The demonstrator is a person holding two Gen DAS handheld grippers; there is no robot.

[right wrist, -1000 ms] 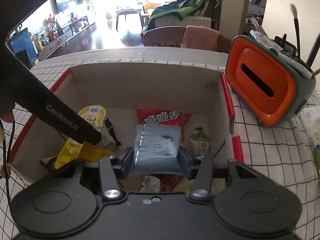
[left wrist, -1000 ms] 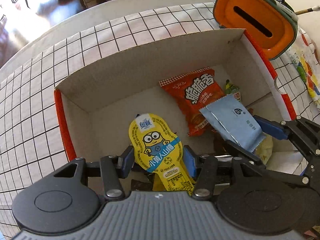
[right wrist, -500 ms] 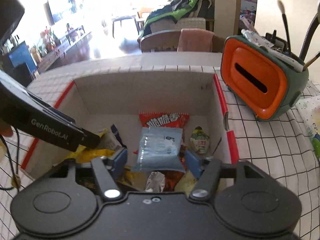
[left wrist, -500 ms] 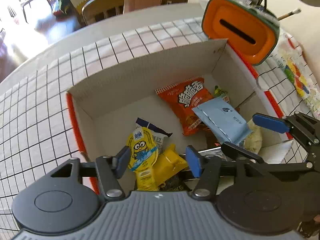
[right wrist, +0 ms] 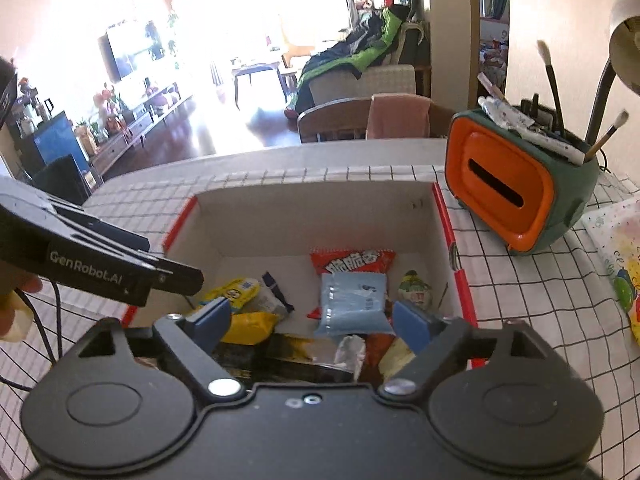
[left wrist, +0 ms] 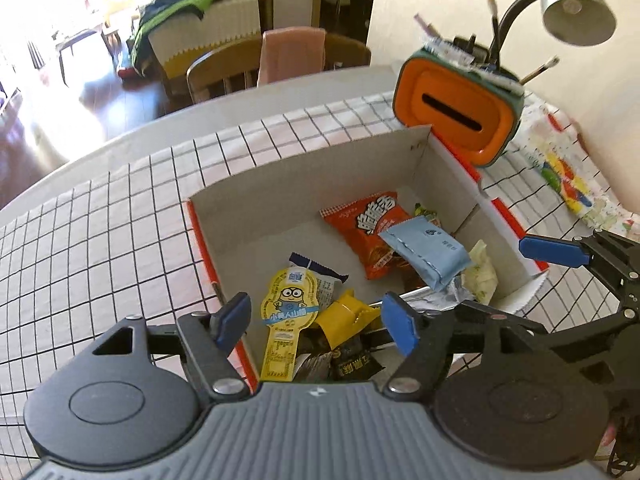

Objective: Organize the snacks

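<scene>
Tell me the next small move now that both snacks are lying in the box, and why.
Probably lift both grippers clear of the cardboard box. The left gripper and right gripper are opening with nothing between their jaws; the yellow Minion snack and blue packet lie inside.

"GenRobot.AI" on left tool (right wrist: 120, 272)

Both wrist views near, angled down; share snack box (left wrist: 304, 184).

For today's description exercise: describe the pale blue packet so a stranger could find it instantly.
Start at the open cardboard box on the checked tablecloth. Inside, the pale blue packet lies on the red snack bag. It alone is plain blue, without bold lettering.
</scene>
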